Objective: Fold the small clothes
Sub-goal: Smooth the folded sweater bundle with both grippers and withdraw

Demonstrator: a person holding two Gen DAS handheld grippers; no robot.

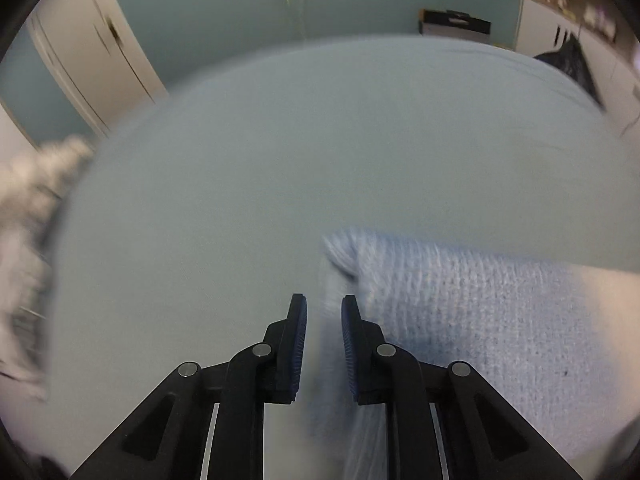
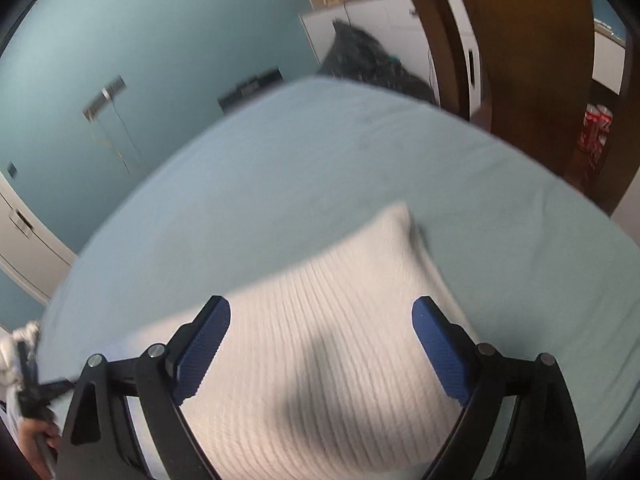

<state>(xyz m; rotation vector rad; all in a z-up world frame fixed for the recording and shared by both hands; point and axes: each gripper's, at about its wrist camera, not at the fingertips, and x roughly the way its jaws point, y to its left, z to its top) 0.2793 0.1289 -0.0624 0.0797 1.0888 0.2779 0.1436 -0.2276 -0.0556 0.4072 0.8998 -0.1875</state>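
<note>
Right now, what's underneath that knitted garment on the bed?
The knitted garment lies on the light blue bedsheet, which shows all around it. Whatever sits directly beneath the knit is covered. The right gripper hangs open above it.

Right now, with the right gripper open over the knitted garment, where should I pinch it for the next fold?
Pinch the knitted garment at its far peaked corner, which lifts slightly off the bed sheet. Bring the right gripper forward and down along the ribs; its jaws stand wide open above the flat middle, where there is no edge to pinch. Blur hides finer detail.
</note>
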